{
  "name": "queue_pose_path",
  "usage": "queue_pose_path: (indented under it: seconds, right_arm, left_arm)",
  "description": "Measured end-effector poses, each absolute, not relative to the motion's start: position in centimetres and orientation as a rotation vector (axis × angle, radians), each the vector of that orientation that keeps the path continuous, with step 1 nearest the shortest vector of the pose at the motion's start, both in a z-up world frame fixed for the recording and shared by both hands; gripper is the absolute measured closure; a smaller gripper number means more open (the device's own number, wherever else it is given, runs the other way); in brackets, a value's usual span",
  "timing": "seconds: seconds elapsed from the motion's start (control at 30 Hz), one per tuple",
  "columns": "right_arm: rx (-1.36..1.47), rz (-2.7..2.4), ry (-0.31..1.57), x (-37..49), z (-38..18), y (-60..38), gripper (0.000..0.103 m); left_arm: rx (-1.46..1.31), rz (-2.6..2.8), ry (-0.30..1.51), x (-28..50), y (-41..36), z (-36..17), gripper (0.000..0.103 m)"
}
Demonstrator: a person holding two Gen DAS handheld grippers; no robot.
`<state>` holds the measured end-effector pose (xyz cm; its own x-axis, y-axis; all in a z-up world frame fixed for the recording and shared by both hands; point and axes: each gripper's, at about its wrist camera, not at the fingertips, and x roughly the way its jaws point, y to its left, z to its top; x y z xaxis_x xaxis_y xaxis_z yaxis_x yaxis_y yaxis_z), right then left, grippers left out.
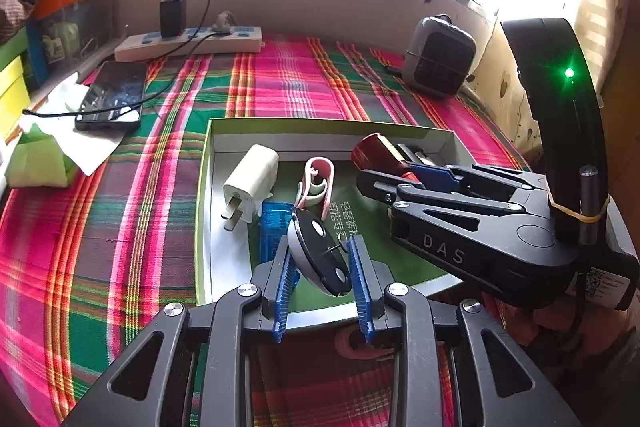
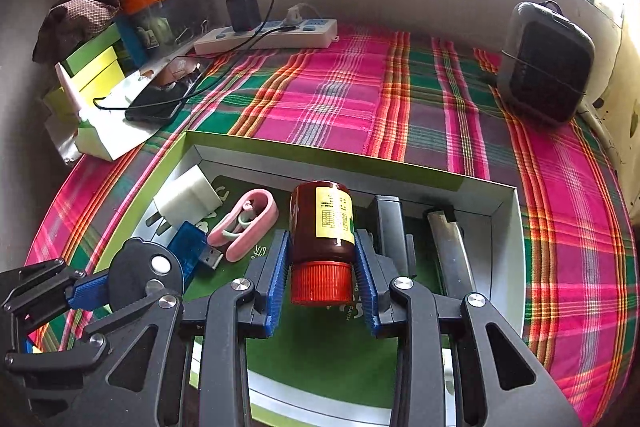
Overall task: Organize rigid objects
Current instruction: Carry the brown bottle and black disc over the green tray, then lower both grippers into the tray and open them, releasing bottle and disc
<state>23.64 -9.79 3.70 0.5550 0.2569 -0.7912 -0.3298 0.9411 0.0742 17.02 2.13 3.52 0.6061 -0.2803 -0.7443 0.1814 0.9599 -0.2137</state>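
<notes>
Both of my grippers are loaded and positioned over the box (image 2: 505, 201), a shallow green-rimmed tray with a green floor, standing on the plaid cloth (image 2: 344, 99).

My left gripper (image 1: 320, 259) has its blue pads closed against a black oval key fob (image 1: 320, 253), which hangs tilted between them above the near-left part of the box. My right gripper (image 2: 322, 269) is clamped on a dark red bottle (image 2: 322, 227) with a yellow label and a red cap, cap toward me, low over the middle of the box. Whether the bottle touches the floor I cannot tell from these views.

Already lying inside the box: a white charger plug (image 2: 188, 203) at the far left, a blue USB stick (image 2: 192, 247) just beside it, a pink clip (image 2: 248, 223) next to that, and two dark flat items (image 2: 448, 251) along the right side, too foreshortened to identify.

Judgement: the sorting looks well advanced. Five items are boxed, two are in hand and not yet released. What shows of the cloth around the box carries no further loose small objects; the phone (image 1: 110, 99), power strip (image 1: 188, 45) and heater-like unit (image 1: 438, 57) appear to be fixtures rather than items to sort. Remaining work seems to be setting down the fob and the bottle.
</notes>
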Motion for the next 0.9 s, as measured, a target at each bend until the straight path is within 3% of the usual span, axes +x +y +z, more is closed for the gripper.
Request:
queue_pose_path:
  seconds: [0.9]
  right_arm:
    - [-0.124,0.383,0.938,24.7,2.5,-8.9,0.069]
  left_arm:
    - [-0.077,-0.256,0.881,17.2,2.0,3.3,0.076]
